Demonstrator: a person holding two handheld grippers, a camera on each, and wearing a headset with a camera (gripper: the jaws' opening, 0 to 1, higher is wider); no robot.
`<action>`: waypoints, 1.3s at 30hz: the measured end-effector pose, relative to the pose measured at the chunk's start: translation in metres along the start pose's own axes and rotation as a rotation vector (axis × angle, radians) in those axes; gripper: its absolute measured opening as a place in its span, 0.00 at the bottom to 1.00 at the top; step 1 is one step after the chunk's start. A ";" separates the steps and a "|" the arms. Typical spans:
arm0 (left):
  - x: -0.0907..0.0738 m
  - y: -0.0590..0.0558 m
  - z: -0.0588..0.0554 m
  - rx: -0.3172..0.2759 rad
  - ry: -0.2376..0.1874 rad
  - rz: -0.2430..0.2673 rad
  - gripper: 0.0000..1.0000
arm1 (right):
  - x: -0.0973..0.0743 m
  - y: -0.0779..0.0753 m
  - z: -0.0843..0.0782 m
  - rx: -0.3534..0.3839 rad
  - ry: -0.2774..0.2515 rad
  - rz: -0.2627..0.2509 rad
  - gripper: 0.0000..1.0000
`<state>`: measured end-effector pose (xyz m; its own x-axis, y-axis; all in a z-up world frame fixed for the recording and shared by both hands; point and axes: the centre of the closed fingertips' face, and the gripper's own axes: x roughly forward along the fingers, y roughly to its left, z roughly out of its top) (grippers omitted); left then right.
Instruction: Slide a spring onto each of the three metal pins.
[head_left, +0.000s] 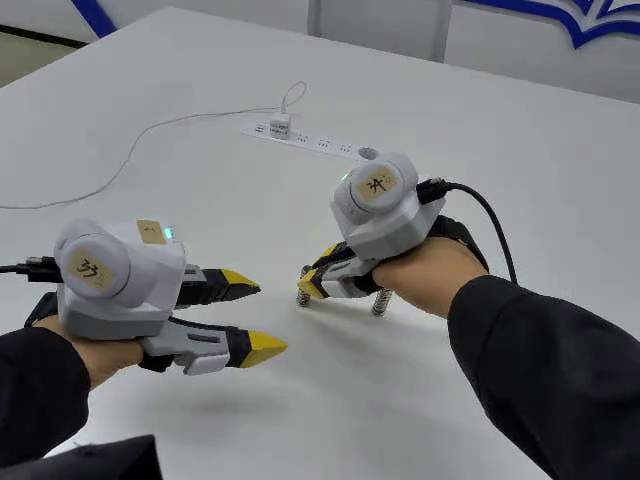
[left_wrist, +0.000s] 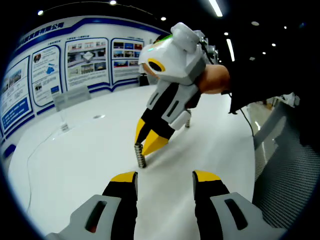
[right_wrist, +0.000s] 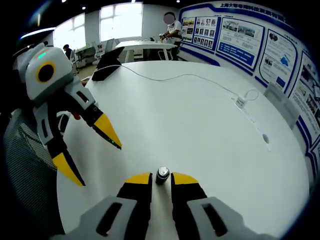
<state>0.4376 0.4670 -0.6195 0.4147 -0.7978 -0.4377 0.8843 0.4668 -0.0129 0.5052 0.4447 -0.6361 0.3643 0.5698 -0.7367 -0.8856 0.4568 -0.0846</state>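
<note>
Pinching the top of an upright spring (left_wrist: 141, 155), your right gripper (head_left: 312, 284) has its yellow-tipped jaws set against the coil from both sides. In the right gripper view, the spring's round top sits squarely between the two tips. The spring stands on the white table (head_left: 200, 190) with its foot on the surface (whether a pin runs inside it, I cannot tell).

A second spring (head_left: 381, 302) stands upright just below your right hand (head_left: 430, 275), to the right of the first one in the head view. In the left gripper view, the right gripper's body partly hides it.

Your left gripper (head_left: 255, 316) is held low over the table, near the right one and pointed toward it. Its jaws are spread wide with nothing between them. The two grippers are apart, not touching.

Farther across the table lies a white power strip (head_left: 312, 141) with a small plug (head_left: 280, 127) in it. A thin white cable (head_left: 130, 150) trails from there toward the left edge of the head view.
</note>
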 end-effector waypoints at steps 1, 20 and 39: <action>0.000 0.000 0.000 0.000 0.000 0.000 0.45 | -0.001 -0.001 0.000 0.000 -0.003 -0.002 0.16; 0.000 0.000 0.002 0.000 -0.003 0.003 0.48 | -0.037 0.014 -0.019 -0.003 -0.035 -0.021 0.20; 0.000 -0.002 0.003 0.005 0.000 -0.001 0.51 | -0.068 0.020 -0.054 0.054 -0.044 -0.057 0.22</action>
<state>0.4369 0.4649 -0.6174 0.4139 -0.7983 -0.4375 0.8858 0.4640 -0.0085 0.4472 0.3787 -0.6239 0.4273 0.5707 -0.7012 -0.8464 0.5252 -0.0883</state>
